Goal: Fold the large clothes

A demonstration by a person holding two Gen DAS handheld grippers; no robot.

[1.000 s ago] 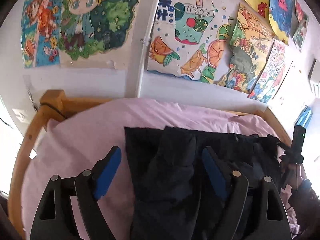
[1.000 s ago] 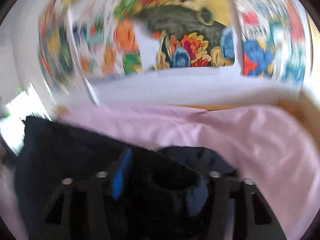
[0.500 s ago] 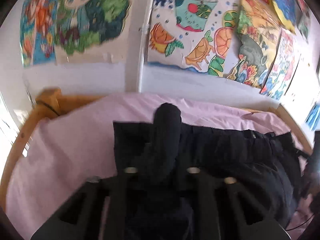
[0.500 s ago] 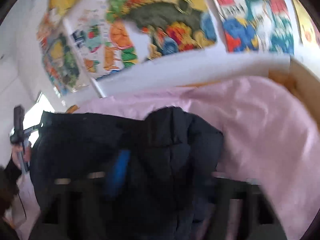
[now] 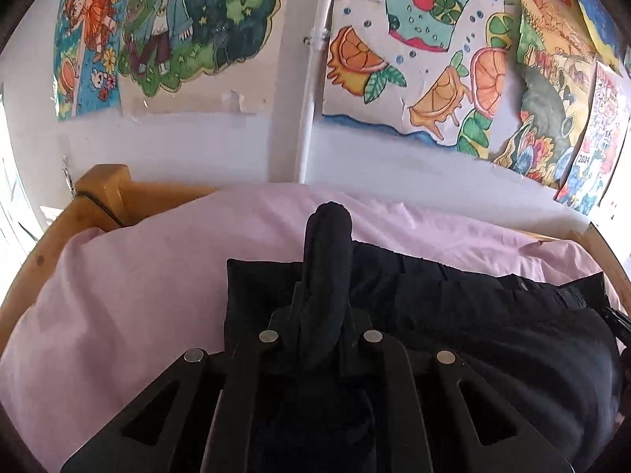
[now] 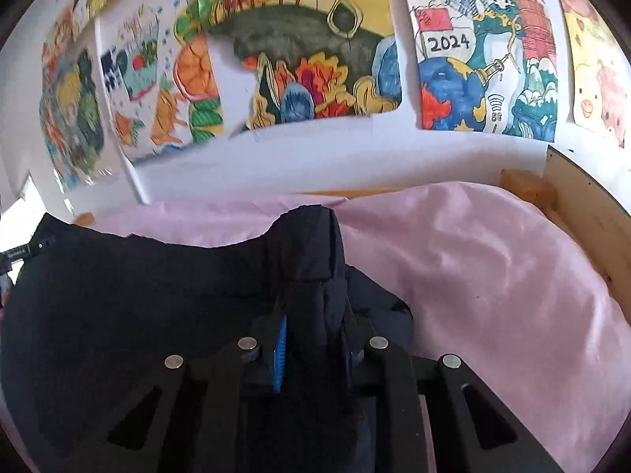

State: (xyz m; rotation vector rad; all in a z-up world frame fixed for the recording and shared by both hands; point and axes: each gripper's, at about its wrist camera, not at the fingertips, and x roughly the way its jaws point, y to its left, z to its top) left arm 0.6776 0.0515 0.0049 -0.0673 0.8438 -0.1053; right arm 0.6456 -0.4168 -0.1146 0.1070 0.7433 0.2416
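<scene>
Now both jaws pinch the black garment (image 5: 453,315) on pink bedding (image 5: 118,295) (right closing), drawings (image 5: 414,59) above.

A white wall (image 5: 205,146) stands behind the bed, covered with bright hand-drawn posters (image 5: 414,59) of cartoon figures, orange slices and a globe marked 2024 (image 6: 449,43). A white pipe (image 5: 311,90) runs down the wall between the posters. The bed has a light wooden frame (image 5: 102,185) and a pink sheet (image 5: 130,276). Daylight comes in from the left edge.
</scene>
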